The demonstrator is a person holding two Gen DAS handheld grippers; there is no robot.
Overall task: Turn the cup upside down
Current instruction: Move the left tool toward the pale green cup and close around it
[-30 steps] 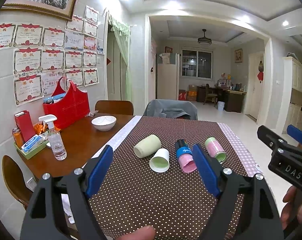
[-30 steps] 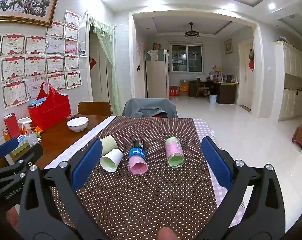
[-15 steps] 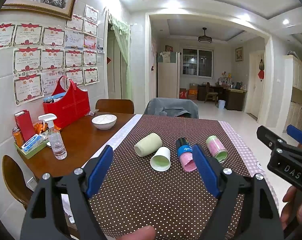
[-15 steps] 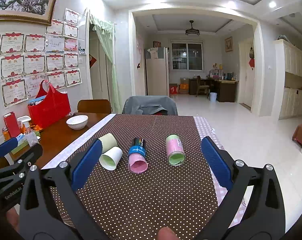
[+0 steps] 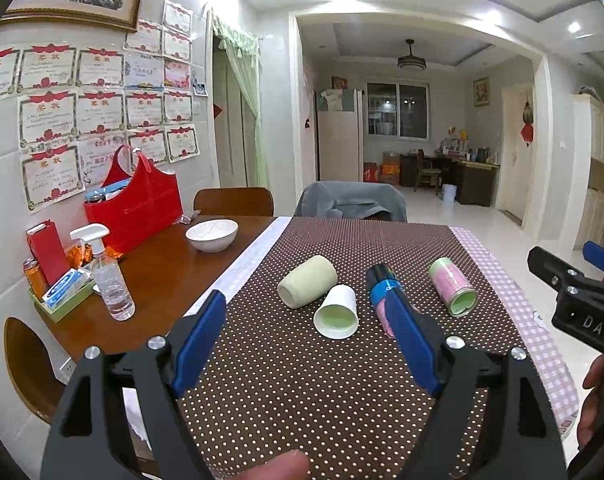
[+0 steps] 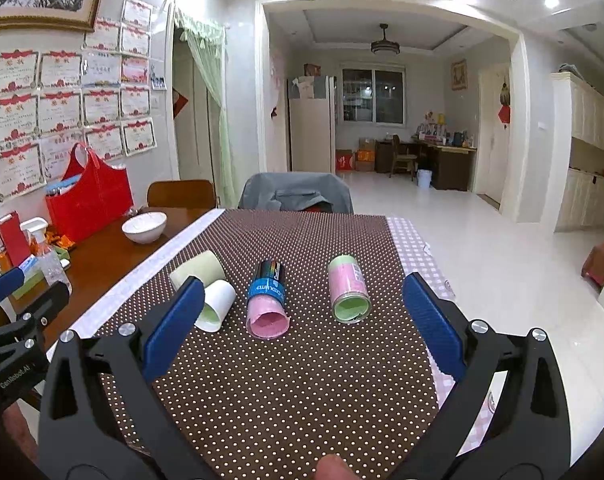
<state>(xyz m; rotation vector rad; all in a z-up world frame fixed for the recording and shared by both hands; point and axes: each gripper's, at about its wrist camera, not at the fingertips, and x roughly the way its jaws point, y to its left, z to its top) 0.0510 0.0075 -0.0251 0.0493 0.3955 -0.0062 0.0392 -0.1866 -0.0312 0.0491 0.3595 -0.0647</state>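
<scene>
Several cups lie on their sides on a brown dotted mat (image 5: 322,380) (image 6: 302,380). From left: a pale green cup (image 5: 308,287) (image 6: 200,270), a white cup (image 5: 337,313) (image 6: 216,305) with its mouth toward me, a pink cup with blue and black bands (image 5: 382,292) (image 6: 267,300), and a pink and green cup (image 5: 452,286) (image 6: 348,290). My left gripper (image 5: 308,340) is open and empty, short of the white cup. My right gripper (image 6: 302,320) is open and empty, short of the pink cups.
A white bowl (image 5: 212,234), a spray bottle (image 5: 110,280), a red bag (image 5: 136,208) and a green tray of small items (image 5: 60,292) stand on the bare wood at the left. Chairs (image 5: 352,200) stand at the table's far end. The table's right edge (image 6: 422,264) drops to the floor.
Both grippers have shifted slightly nearer to the cups. The cups have not moved and both grippers stay open.
</scene>
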